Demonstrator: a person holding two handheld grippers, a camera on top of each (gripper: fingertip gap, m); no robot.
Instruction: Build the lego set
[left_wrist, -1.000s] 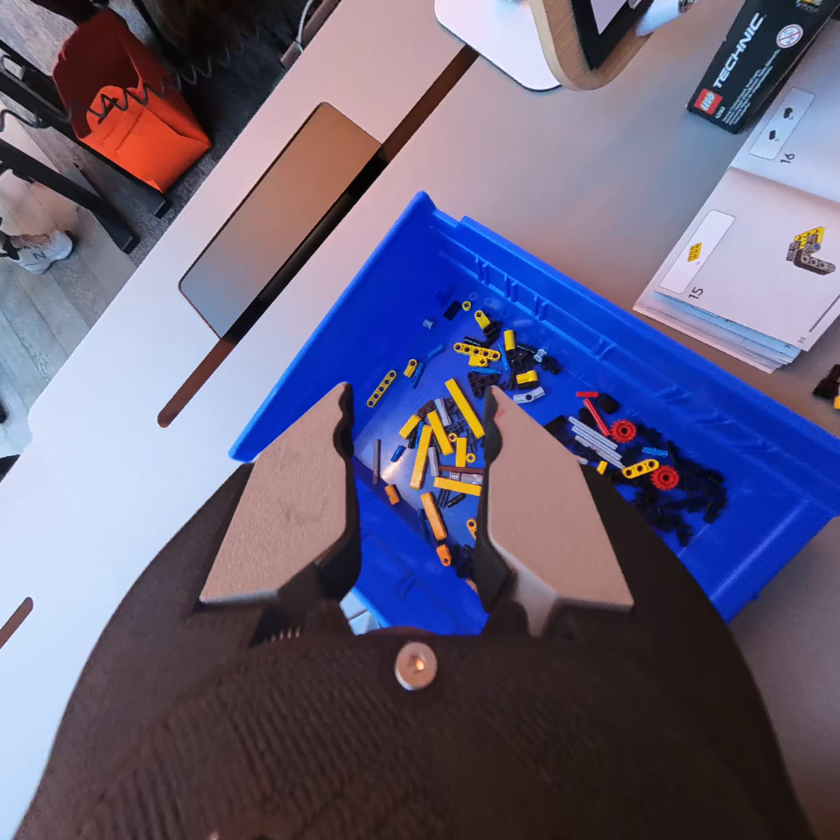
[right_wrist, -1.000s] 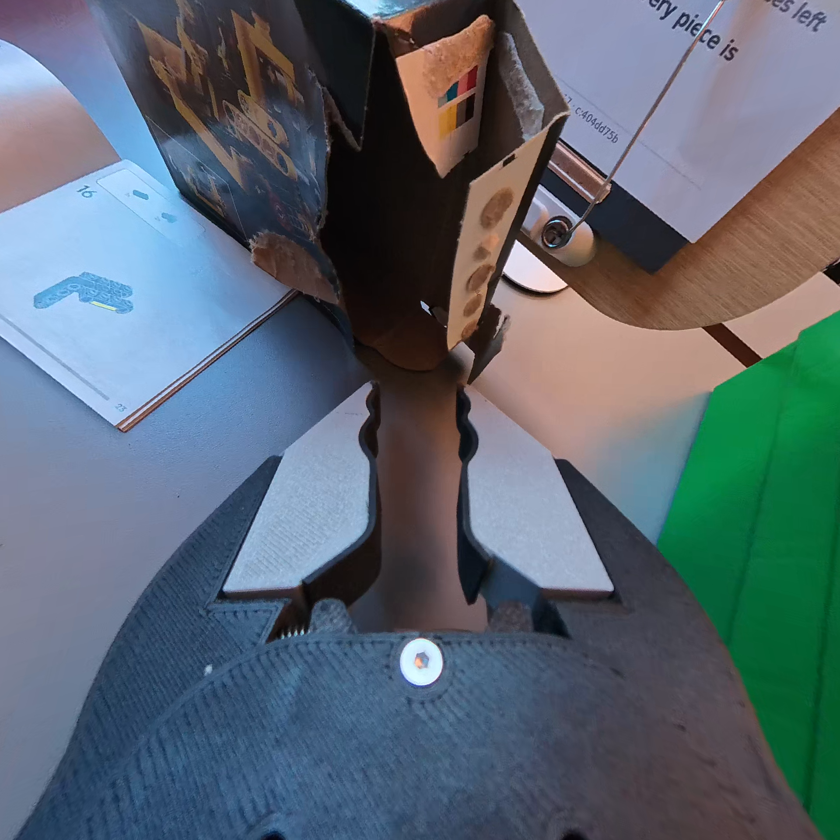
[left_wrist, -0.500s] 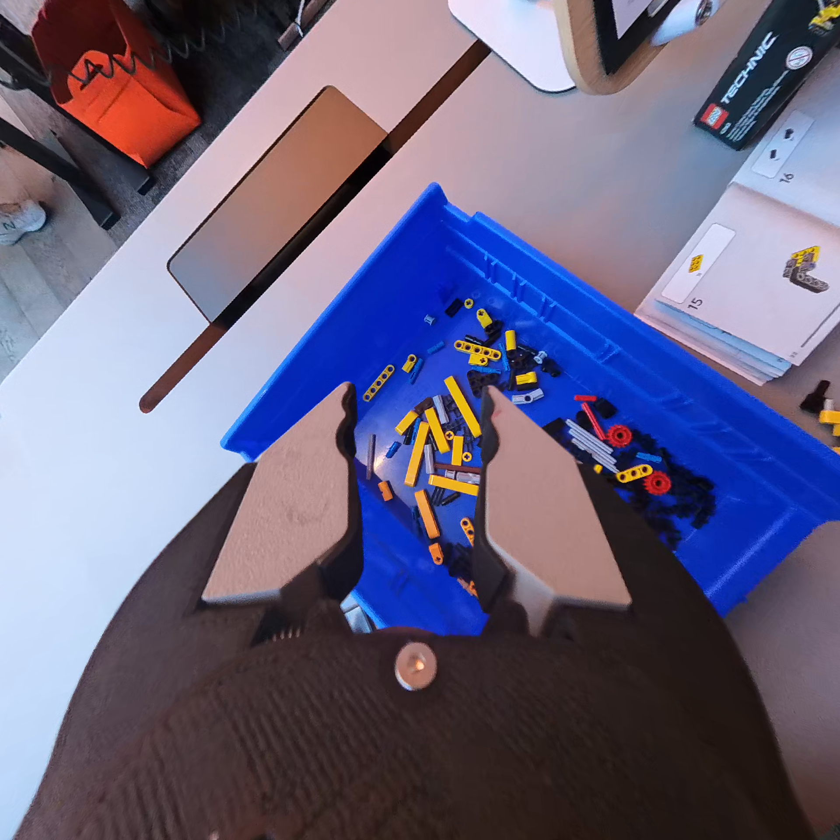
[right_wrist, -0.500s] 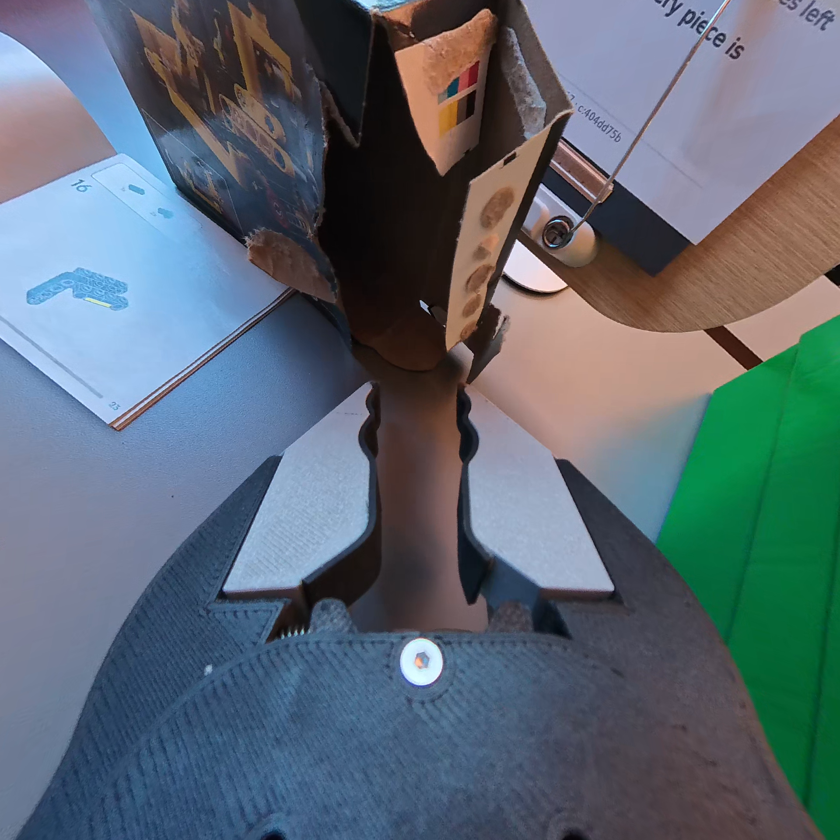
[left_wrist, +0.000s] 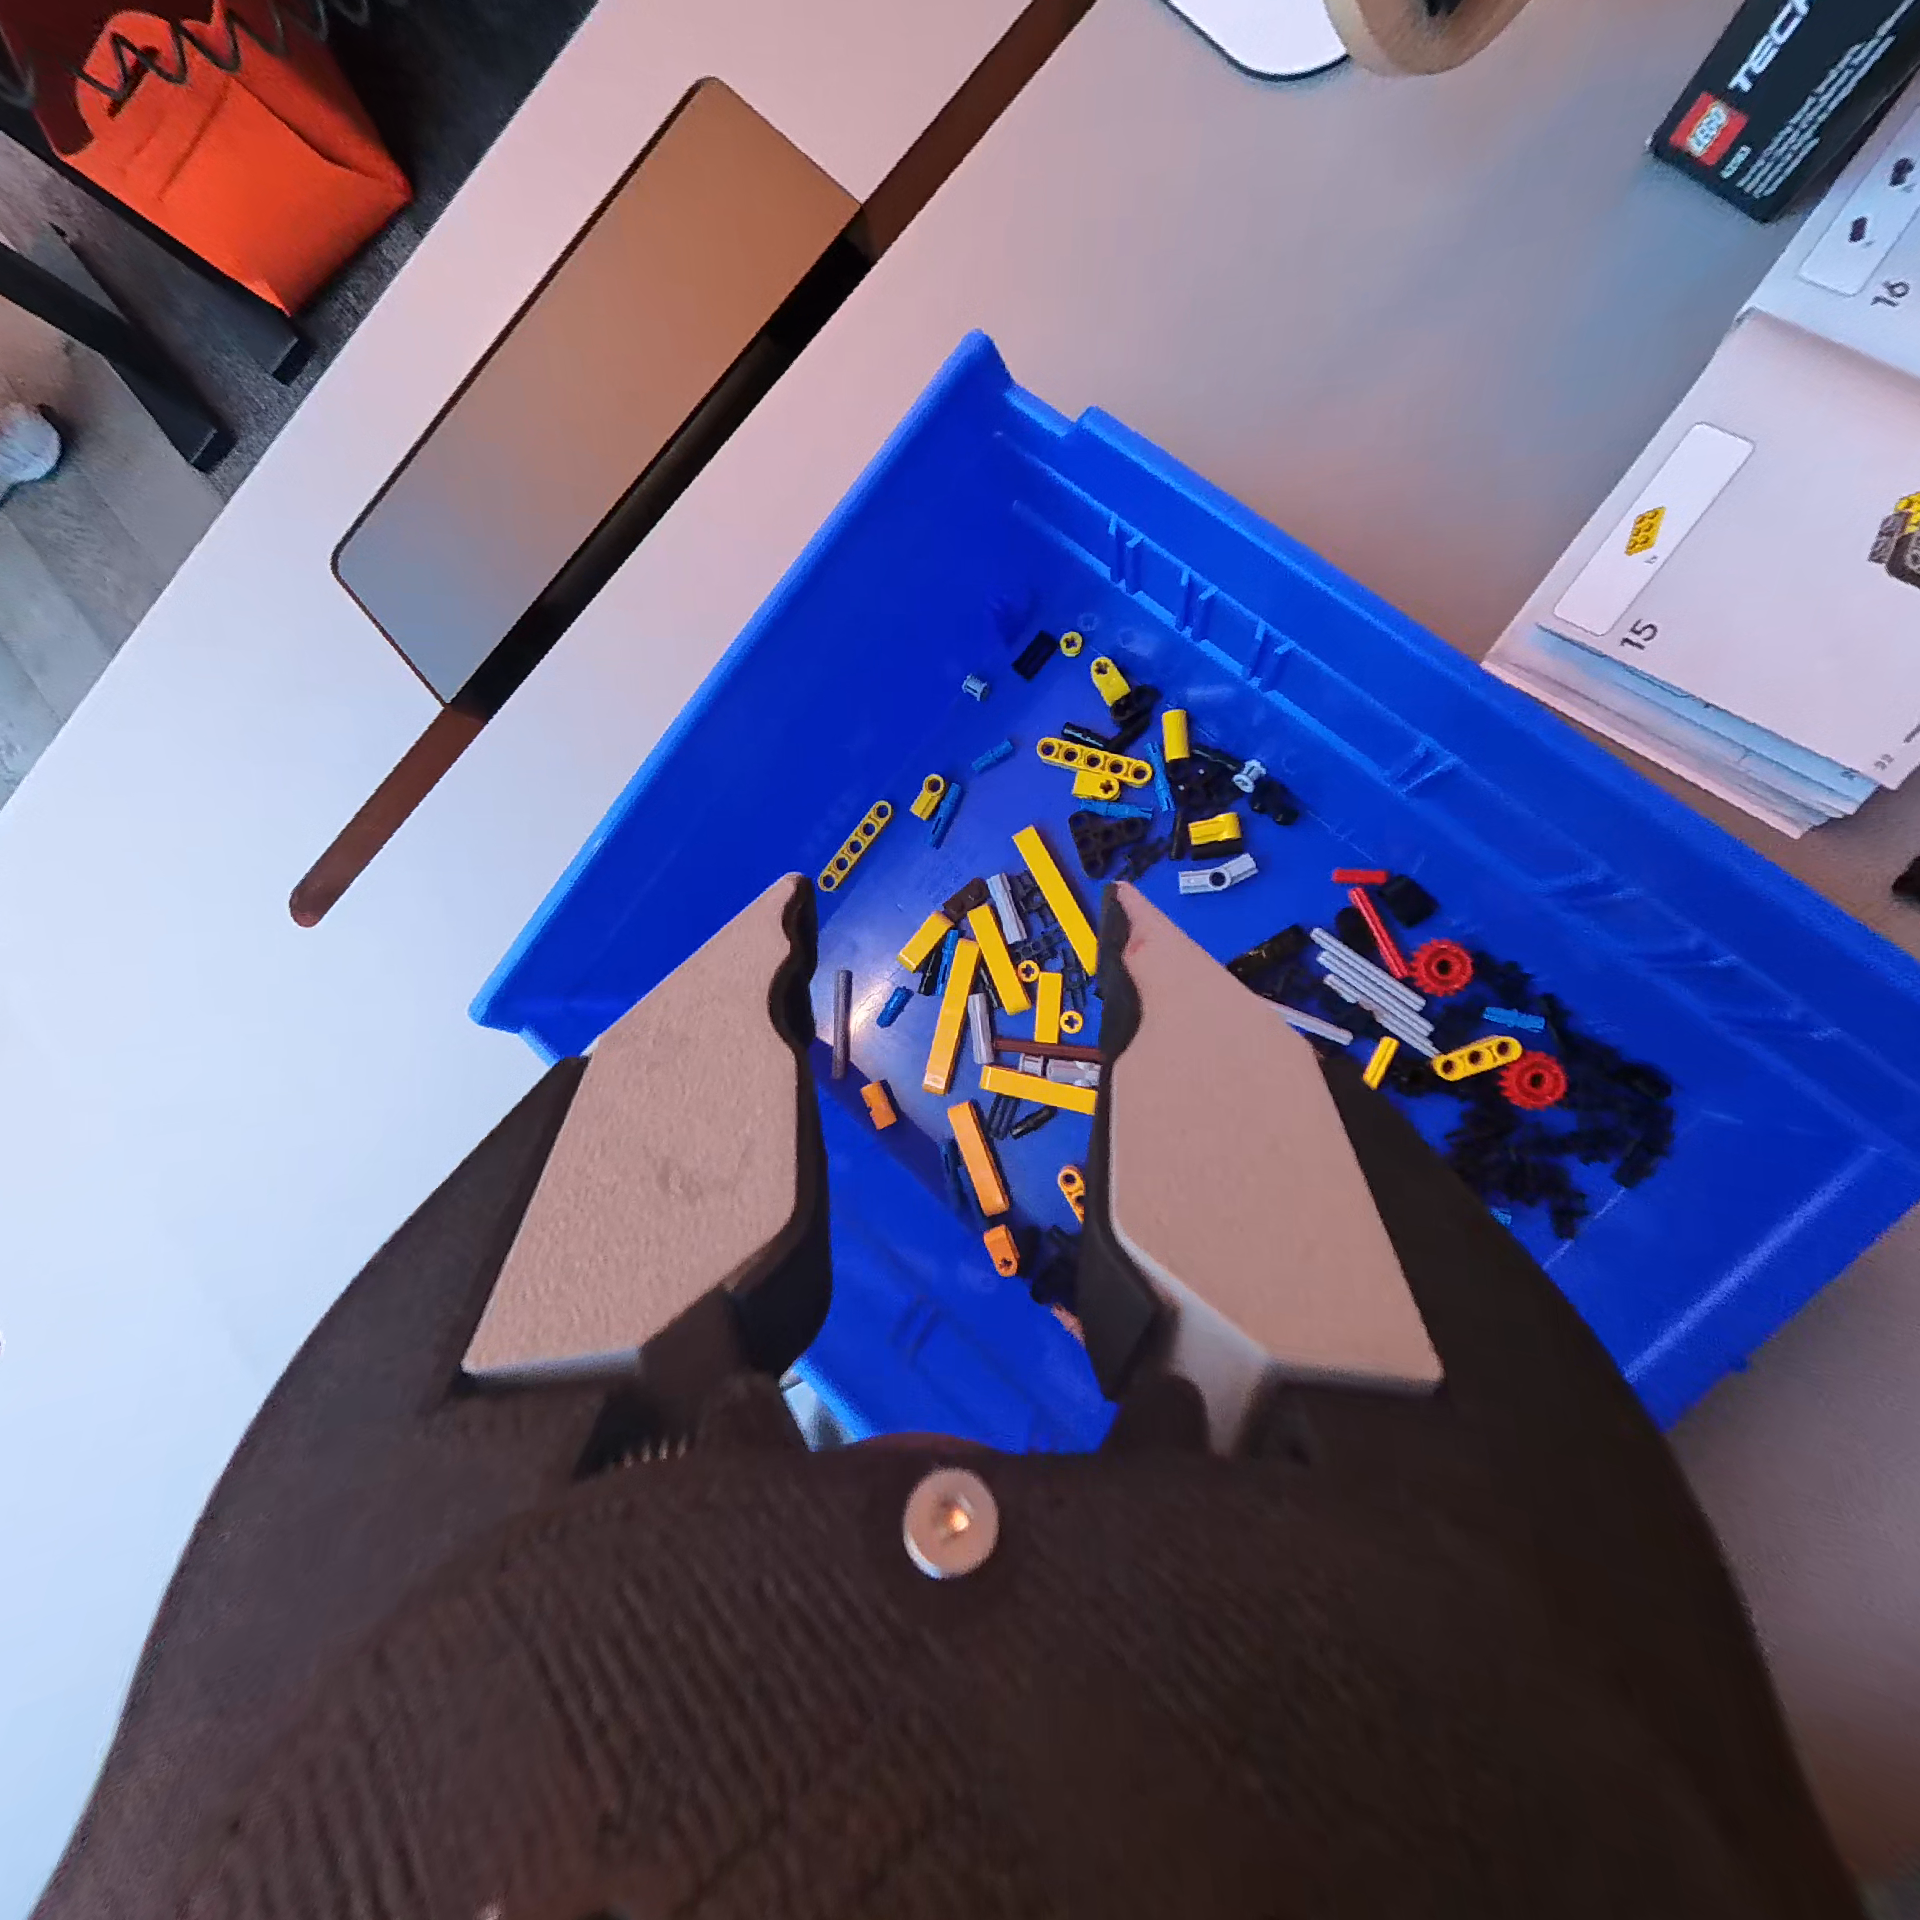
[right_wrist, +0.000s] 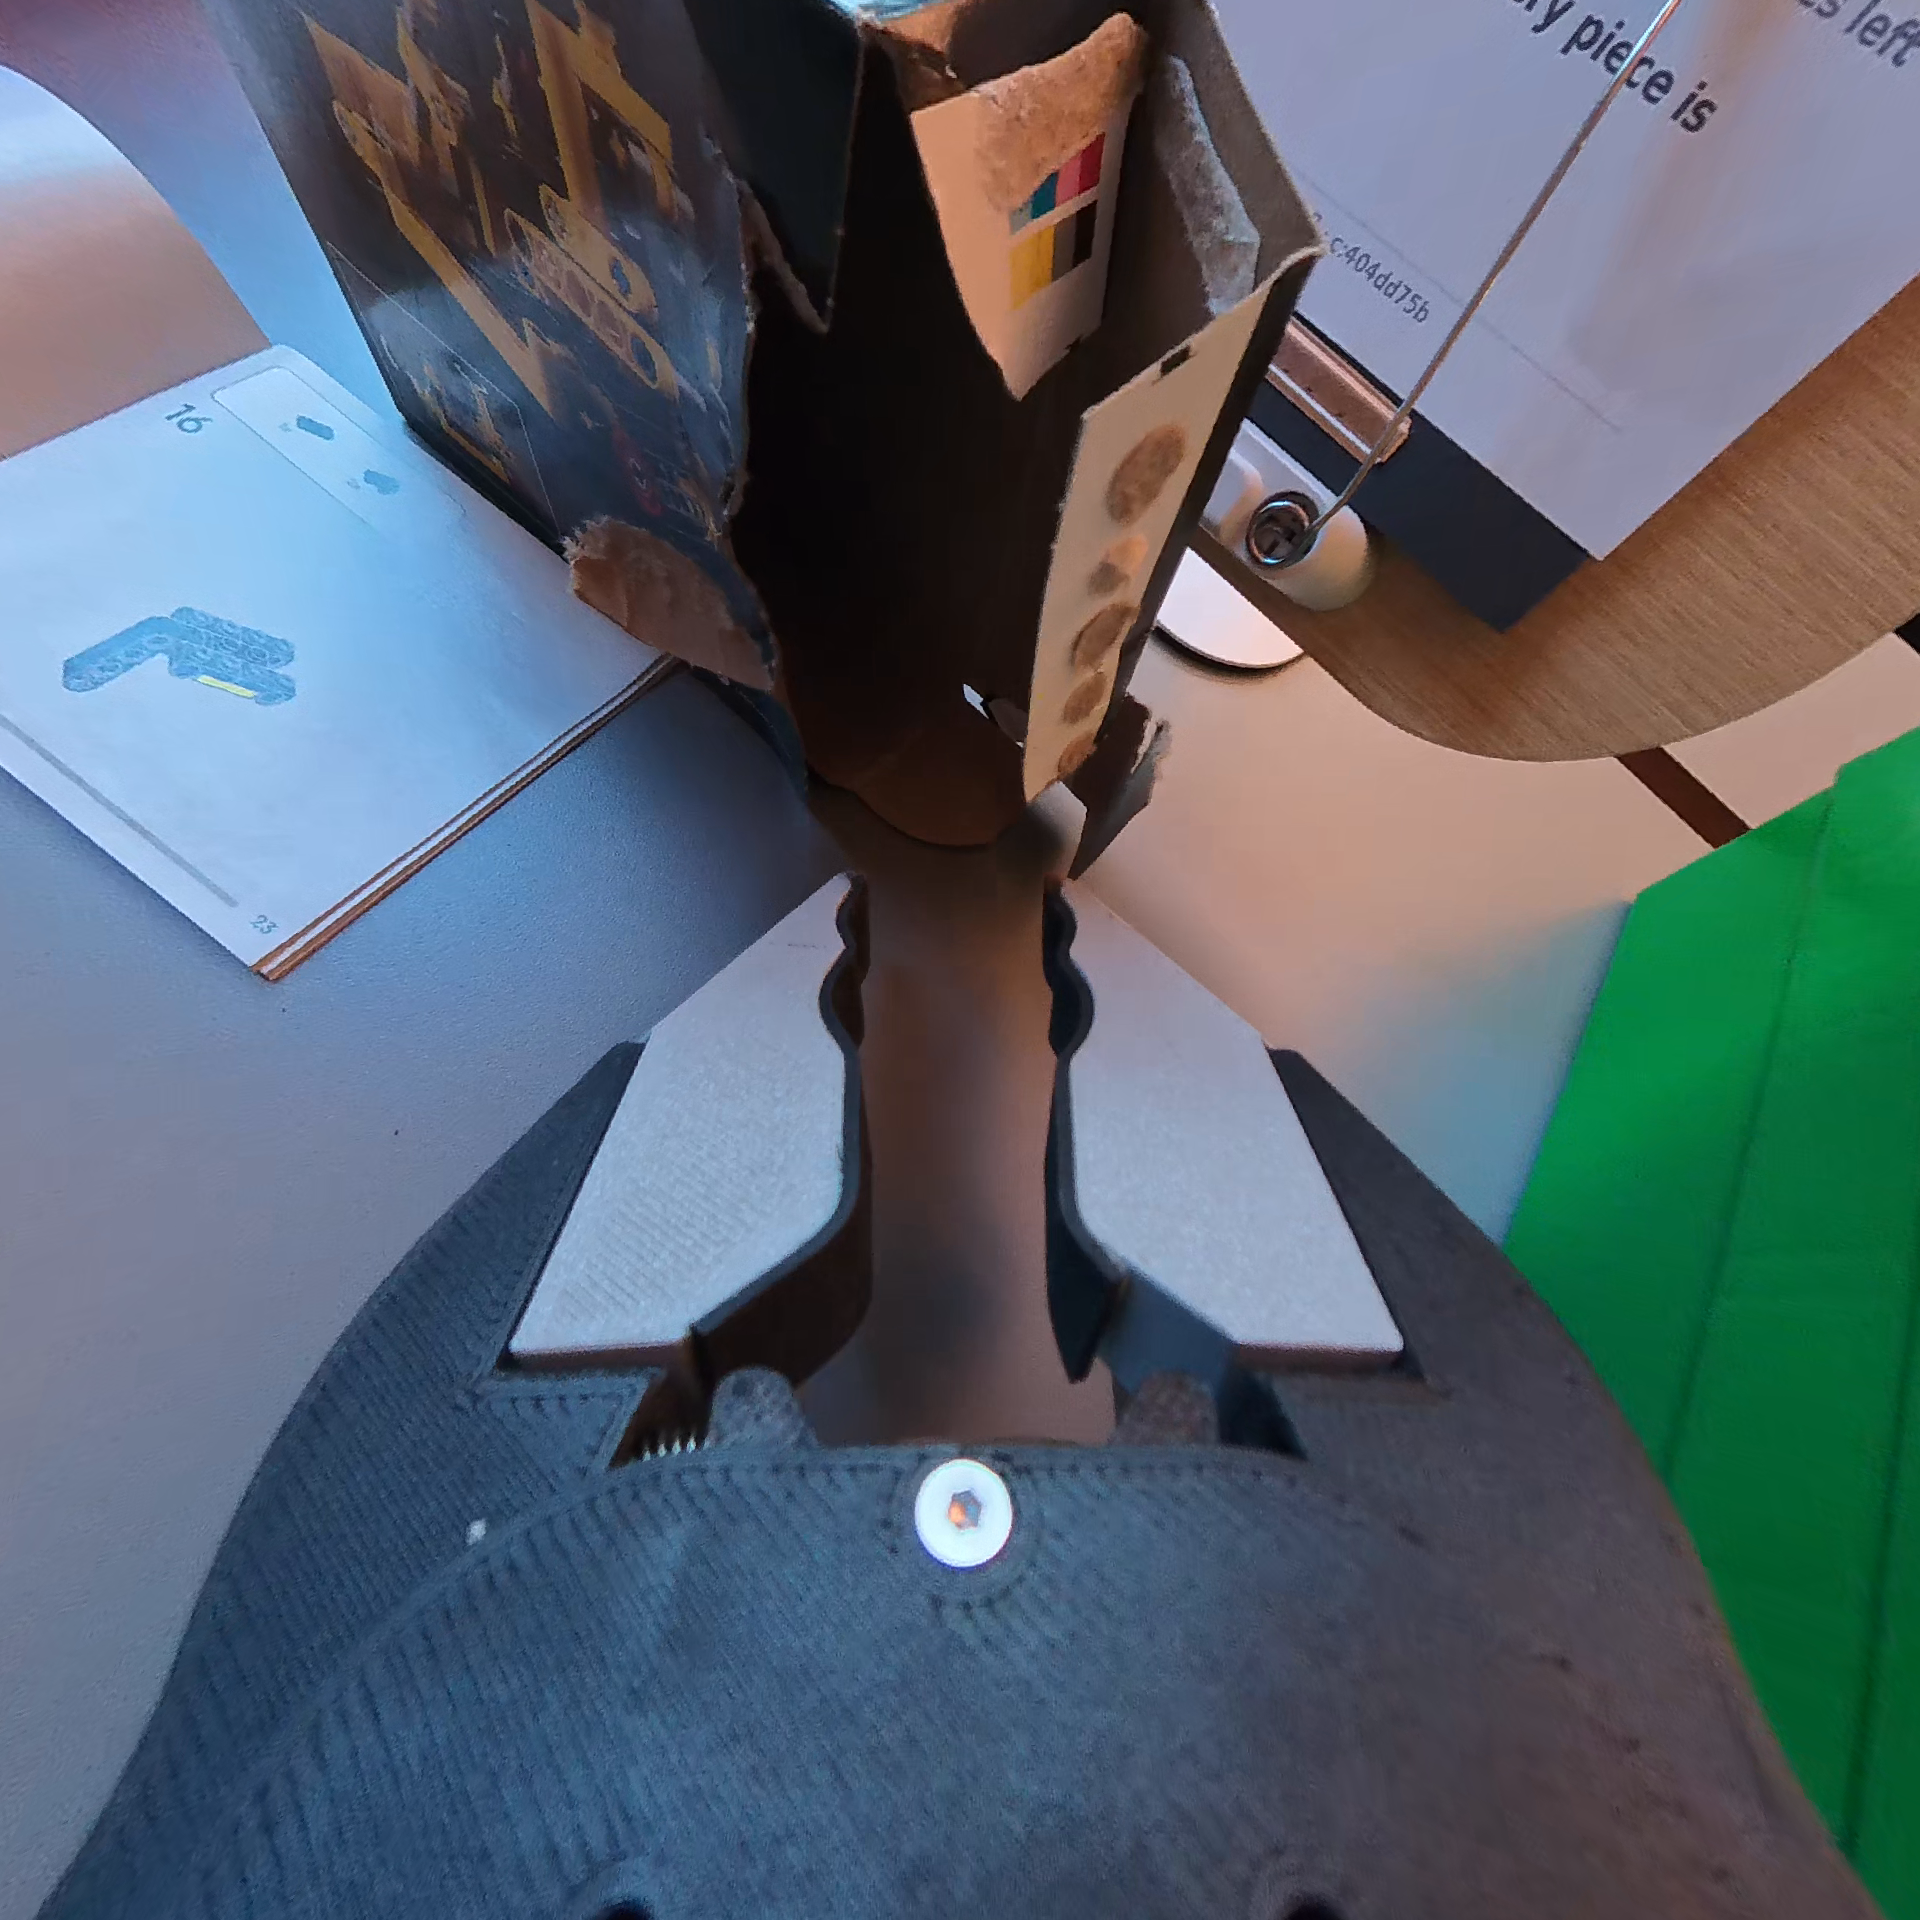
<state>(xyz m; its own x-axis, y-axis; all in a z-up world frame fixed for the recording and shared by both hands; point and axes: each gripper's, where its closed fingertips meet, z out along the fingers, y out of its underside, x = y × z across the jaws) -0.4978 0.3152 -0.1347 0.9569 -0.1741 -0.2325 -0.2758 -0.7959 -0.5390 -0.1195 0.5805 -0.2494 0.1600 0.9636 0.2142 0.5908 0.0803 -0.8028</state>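
The tabletop is pale grey, and a long brown gap runs across it between two panels. Beside this gap lies a flat rectangular cover plate with rounded corners. Past the tabletop edge, on the floor, stands an orange bag with a zigzag top edge, near dark furniture legs. In the right wrist view, a curved wooden stand rises from a white base on the tabletop. The stand carries a white printed sheet, and a thin metal wire goes from a small white fitting up across the sheet. At the right edge there is a bright green surface; I cannot tell what it is.
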